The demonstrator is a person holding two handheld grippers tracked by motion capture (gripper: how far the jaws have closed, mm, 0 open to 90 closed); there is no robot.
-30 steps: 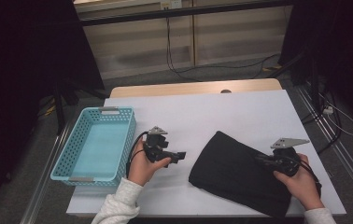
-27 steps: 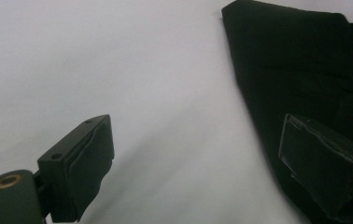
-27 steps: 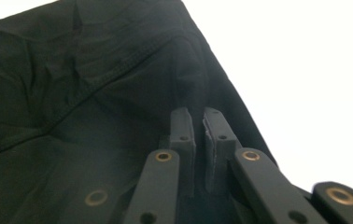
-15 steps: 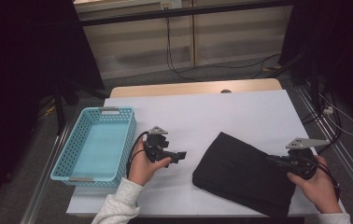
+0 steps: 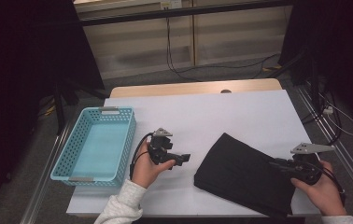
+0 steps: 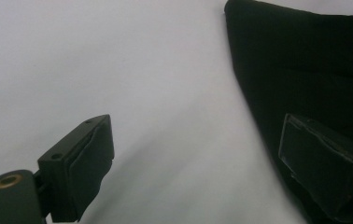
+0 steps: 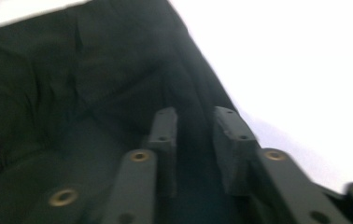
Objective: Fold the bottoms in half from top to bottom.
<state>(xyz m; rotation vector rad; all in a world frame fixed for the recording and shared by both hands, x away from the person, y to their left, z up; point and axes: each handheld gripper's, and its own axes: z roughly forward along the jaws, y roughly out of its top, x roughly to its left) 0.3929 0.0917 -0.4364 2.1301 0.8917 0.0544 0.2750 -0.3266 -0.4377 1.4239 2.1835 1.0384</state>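
1. At the table (image 5: 240, 112), I have the folded black cloth (image 5: 244, 175) lying flat on the white top at its near right, one corner close to the front edge. The biggest risk, as I judge it, is that a careless tug drags the cloth off that edge or pulls the fold apart.

2. The blue basket (image 5: 95, 147) stands empty at the left, well apart from the cloth. My left hand lies between them, so I judge a carry across could snag on it.

3. My right gripper (image 5: 277, 164) lies over the cloth's right edge. Its jaws have just been opening and now stand slightly parted, with cloth below them but nothing pinched. If I close again too shallow, I expect to catch only the top layer.

4. My left gripper (image 5: 184, 158) rests on bare table just left of the cloth, its jaws wide and empty.

5. Cables (image 5: 174, 51) trail on the floor beyond the table, out of the way.
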